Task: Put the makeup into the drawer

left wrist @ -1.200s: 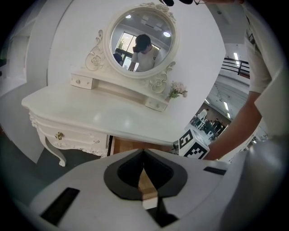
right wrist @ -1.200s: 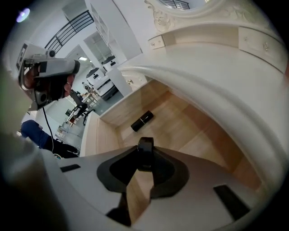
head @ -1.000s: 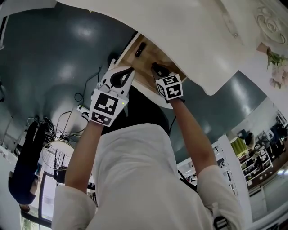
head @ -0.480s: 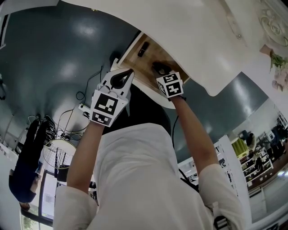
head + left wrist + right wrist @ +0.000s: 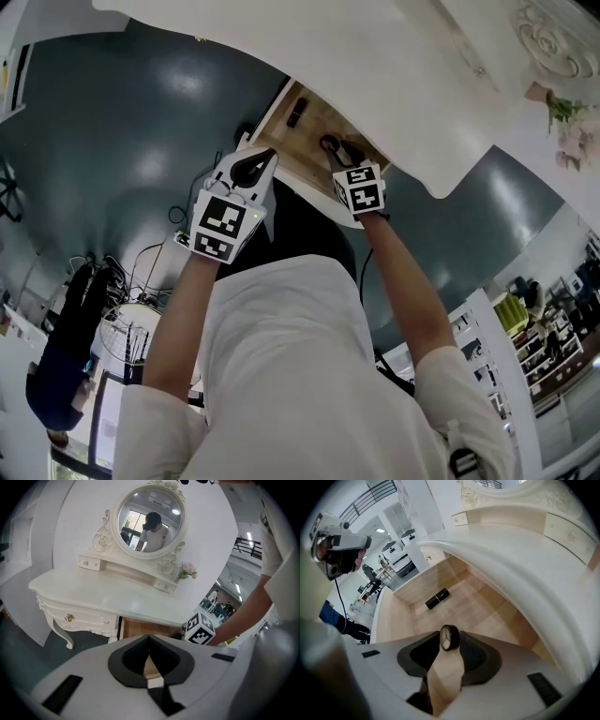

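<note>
The right gripper [image 5: 450, 641] is clamped on a small round makeup case [image 5: 449, 636], black-rimmed with a pale face, pinched upright at the very tips of its jaws. The case hangs inside the open wooden drawer [image 5: 478, 602], above its pale floor; whether it touches the wood cannot be told.

Further back on the drawer floor, well apart from the case, a black tube [image 5: 437, 598] lies on its side near the far wall. The white worktop [image 5: 511, 559] of the dressing table curves over the drawer and hides its right-hand part.

From the head view, the person's white-sleeved arms reach forward. The right gripper's marker cube sits at the drawer's front edge. Its jaws reach in under the worktop's lip, and the case there is too small to make out.

The left gripper [image 5: 149, 639] is held outside the drawer, to its left. Its jaw tips are pressed together with nothing between them.

In the left gripper view, the gripper's own grey body blocks most of the drawer, so only a strip of wood shows. Above it stands a round mirror [image 5: 150, 517] in a carved white frame. A small sprig of flowers [image 5: 187, 570] sits to the mirror's right.
</note>
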